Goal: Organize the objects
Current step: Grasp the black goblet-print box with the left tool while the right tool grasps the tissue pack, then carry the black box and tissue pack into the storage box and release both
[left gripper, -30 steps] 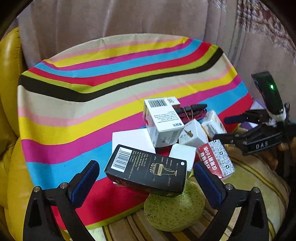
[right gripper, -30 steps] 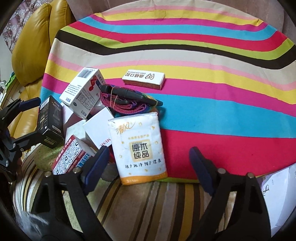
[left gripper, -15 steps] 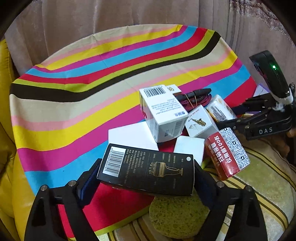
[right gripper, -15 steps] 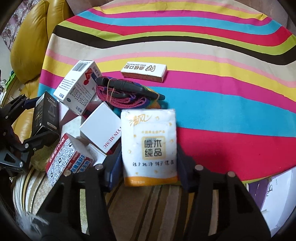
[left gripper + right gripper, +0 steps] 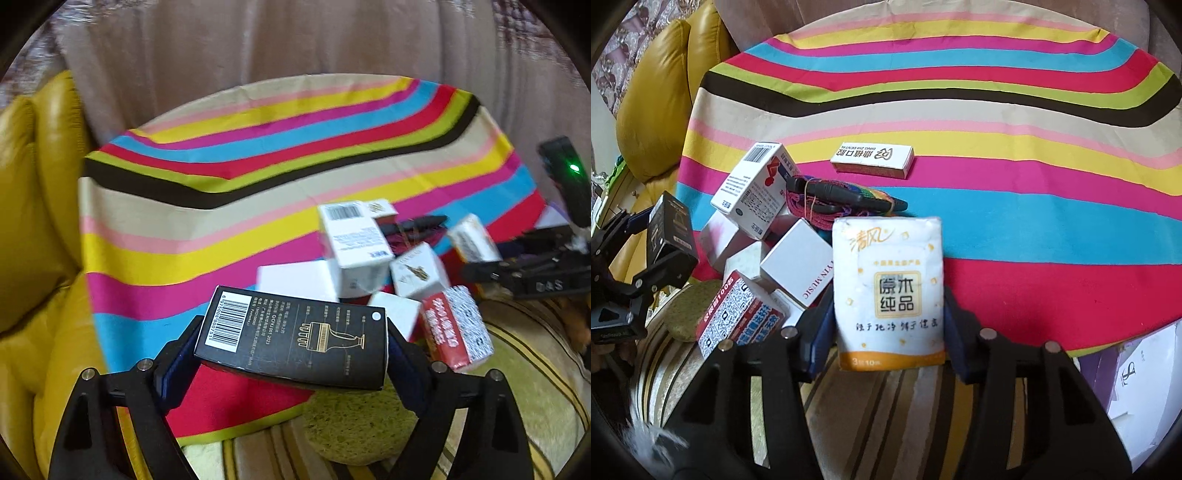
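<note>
My left gripper (image 5: 291, 354) is shut on a black box (image 5: 295, 338) with a barcode and gold print, held above the front edge of the striped cloth (image 5: 258, 147). My right gripper (image 5: 886, 332) is shut on a white tissue pack (image 5: 888, 291) with orange trim, lifted at the cloth's near edge. A pile of boxes lies between them: a white barcode box (image 5: 753, 194), a white cube box (image 5: 796, 264), a red QR-code box (image 5: 738, 314) and a black-handled rope bundle (image 5: 842, 199). The left gripper with its black box also shows in the right wrist view (image 5: 668, 236).
A flat white box (image 5: 873, 160) lies alone on the pink stripe. A green sponge (image 5: 358, 424) sits below the black box on a striped cushion (image 5: 886, 406). A yellow leather sofa (image 5: 33, 221) is at the left. White papers (image 5: 1137, 369) lie at the right.
Both grippers closed from open, the left on the black box, the right on the tissue pack. Both objects are now lifted a little and the left view has swung.
</note>
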{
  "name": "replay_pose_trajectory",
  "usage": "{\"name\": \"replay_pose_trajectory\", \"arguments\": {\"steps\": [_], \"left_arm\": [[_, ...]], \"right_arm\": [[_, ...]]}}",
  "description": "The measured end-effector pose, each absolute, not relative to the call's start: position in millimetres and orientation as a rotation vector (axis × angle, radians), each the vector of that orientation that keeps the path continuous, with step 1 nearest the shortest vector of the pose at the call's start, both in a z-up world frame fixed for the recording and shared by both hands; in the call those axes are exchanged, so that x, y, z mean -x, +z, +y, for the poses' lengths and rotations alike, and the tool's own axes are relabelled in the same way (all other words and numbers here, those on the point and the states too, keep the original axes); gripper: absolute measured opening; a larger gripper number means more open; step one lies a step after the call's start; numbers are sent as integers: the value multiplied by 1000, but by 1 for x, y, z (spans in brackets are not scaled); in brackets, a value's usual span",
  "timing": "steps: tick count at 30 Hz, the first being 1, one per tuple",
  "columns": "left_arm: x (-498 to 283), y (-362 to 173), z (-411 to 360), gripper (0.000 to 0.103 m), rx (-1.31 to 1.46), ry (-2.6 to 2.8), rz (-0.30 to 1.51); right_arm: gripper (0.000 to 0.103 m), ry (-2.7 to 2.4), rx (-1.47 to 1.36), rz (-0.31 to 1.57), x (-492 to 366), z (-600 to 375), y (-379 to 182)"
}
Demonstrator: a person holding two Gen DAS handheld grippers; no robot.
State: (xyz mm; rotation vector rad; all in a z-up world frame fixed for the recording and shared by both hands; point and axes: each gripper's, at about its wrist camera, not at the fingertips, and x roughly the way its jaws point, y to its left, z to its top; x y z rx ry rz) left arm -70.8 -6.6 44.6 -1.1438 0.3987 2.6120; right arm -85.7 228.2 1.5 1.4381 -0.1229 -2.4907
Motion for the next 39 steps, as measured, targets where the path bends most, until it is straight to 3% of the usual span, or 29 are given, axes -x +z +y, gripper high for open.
{"name": "replay_pose_trajectory", "arguments": {"steps": [14,39], "left_arm": [[31,78,50,89,976,2650,346],[4,72,208,89,877,2324,430]], "right_arm": [[57,-2512,-1411,-273,60,262,12],[56,-2704,-1460,-559,-3,391,20]]}}
